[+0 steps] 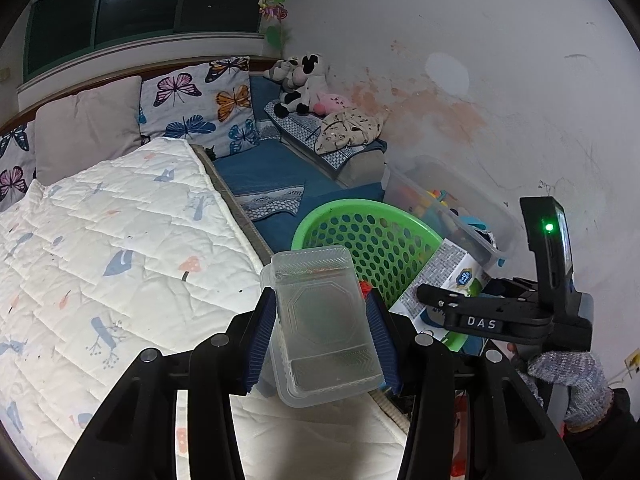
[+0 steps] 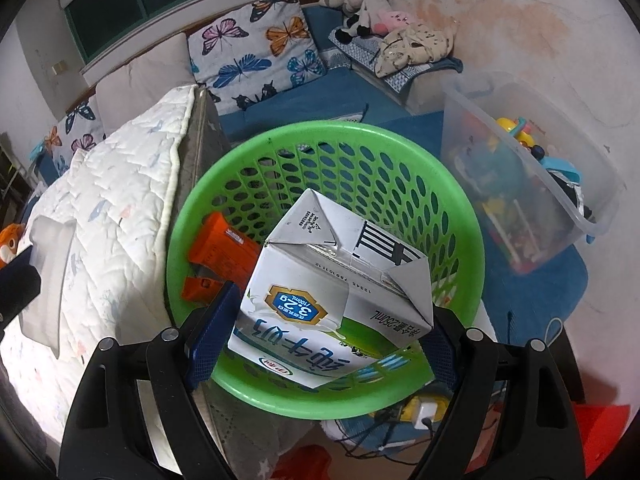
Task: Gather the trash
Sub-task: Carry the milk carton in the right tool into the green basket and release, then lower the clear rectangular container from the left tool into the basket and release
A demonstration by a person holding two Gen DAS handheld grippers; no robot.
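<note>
My left gripper (image 1: 322, 334) is shut on a clear plastic food container (image 1: 320, 320), held over the edge of the quilted bed. Just beyond it stands the green perforated basket (image 1: 320, 216). In the right wrist view my right gripper (image 2: 324, 336) is shut on a white and green milk carton (image 2: 332, 300), which hangs over the mouth of the green basket (image 2: 256, 148). An orange box (image 2: 222, 252) lies inside the basket on its left side. The left wrist view also shows the right gripper's body (image 1: 500, 312), the carton (image 1: 444, 276) and a gloved hand (image 1: 576, 384).
A white quilt (image 1: 120, 248) covers the bed at left. Butterfly cushions (image 2: 256, 48) and plush toys (image 2: 360, 0) lie on blue bedding behind the basket. A clear plastic bin (image 2: 528, 176) of toys stands by the stained wall. A power strip (image 2: 424, 410) and cables lie under the basket.
</note>
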